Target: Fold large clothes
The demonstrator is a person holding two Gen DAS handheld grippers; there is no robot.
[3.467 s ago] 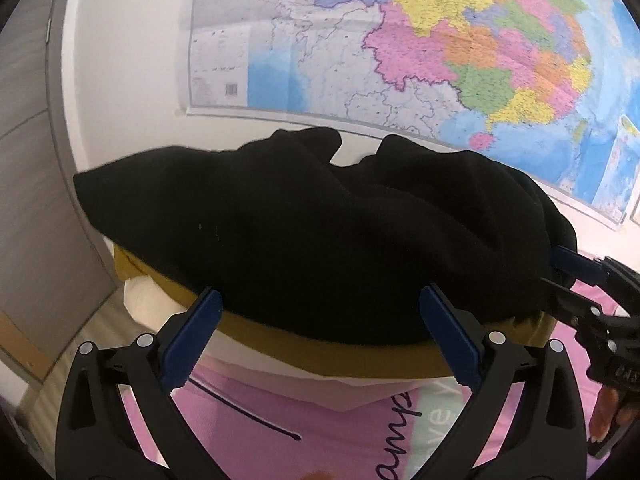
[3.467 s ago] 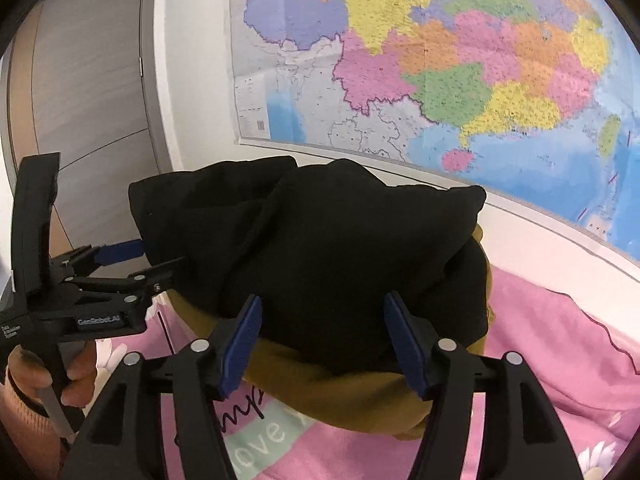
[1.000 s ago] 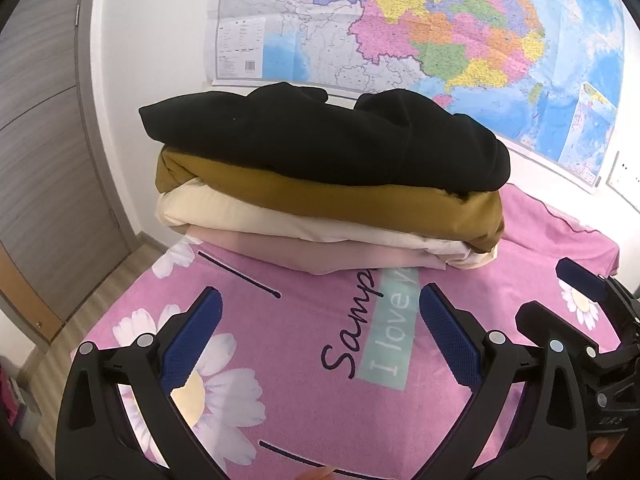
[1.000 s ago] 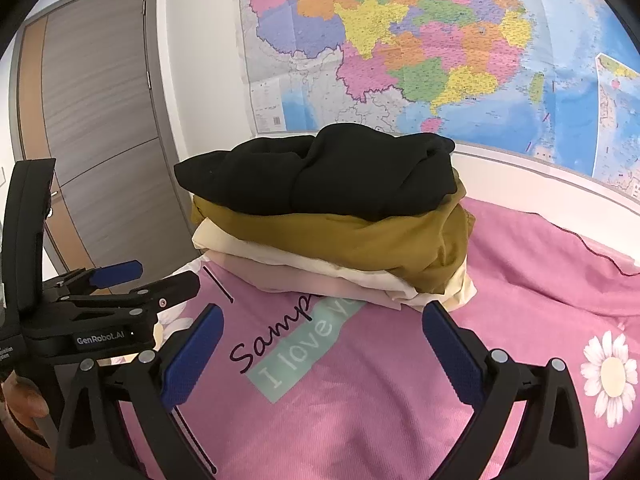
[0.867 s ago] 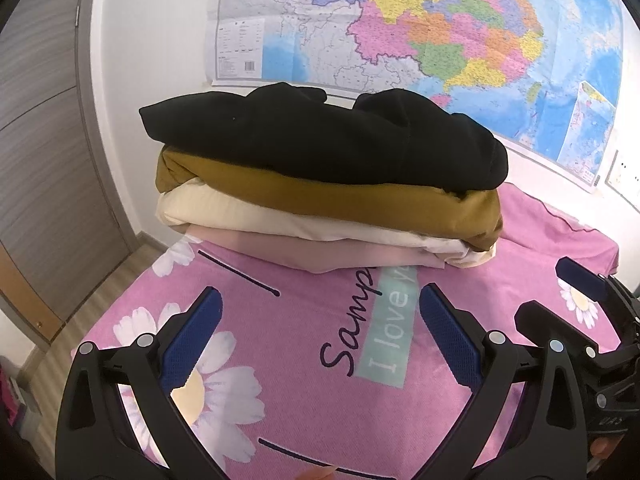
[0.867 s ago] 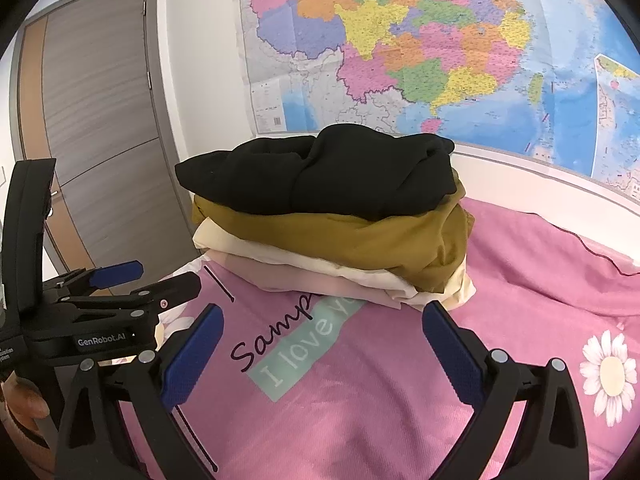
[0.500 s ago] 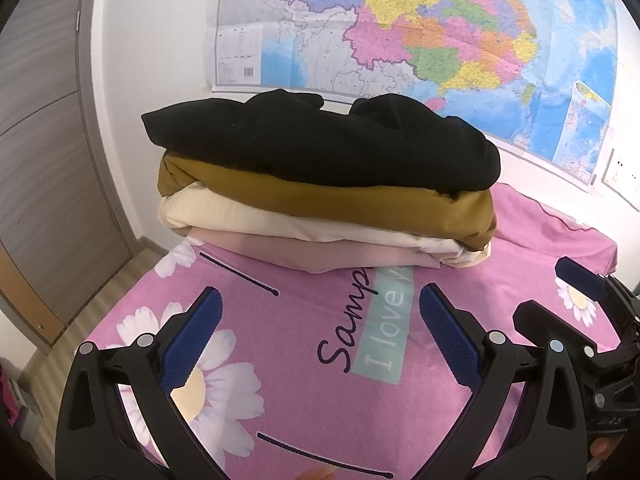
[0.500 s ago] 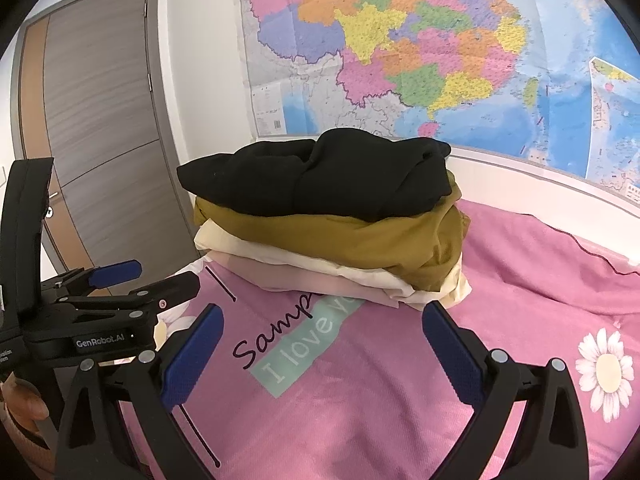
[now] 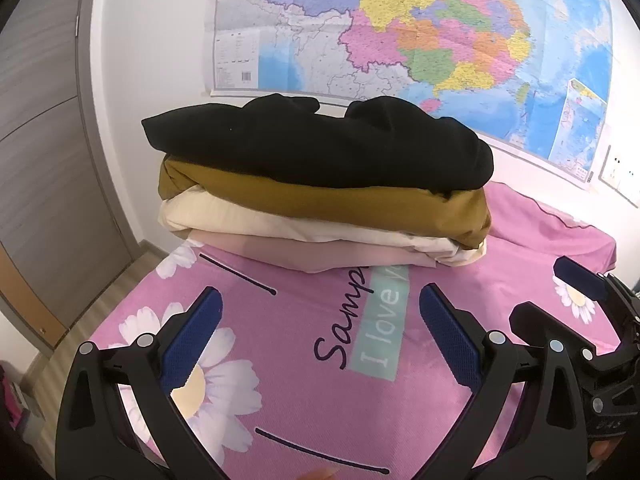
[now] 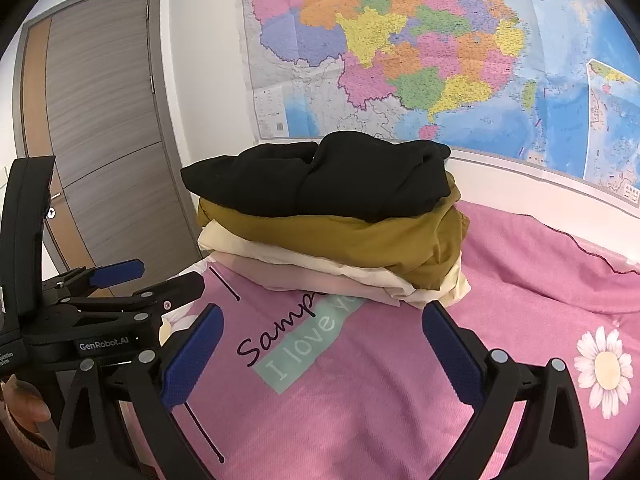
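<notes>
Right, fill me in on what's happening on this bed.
A person holds two handheld grippers over a pink flowered bedsheet. Both the left gripper and the right gripper are open and hold nothing. In front of them sits a stack of four folded garments: a black garment on top, a mustard-brown one beneath, then a cream one, and a pale pink one at the bottom. Nothing touches the stack.

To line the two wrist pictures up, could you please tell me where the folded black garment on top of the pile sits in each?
Left wrist: folded black garment tops the pile, centre, upper half.
Right wrist: same garment tops the pile, centre.
Shared landmark: colourful wall map behind the pile.
</notes>
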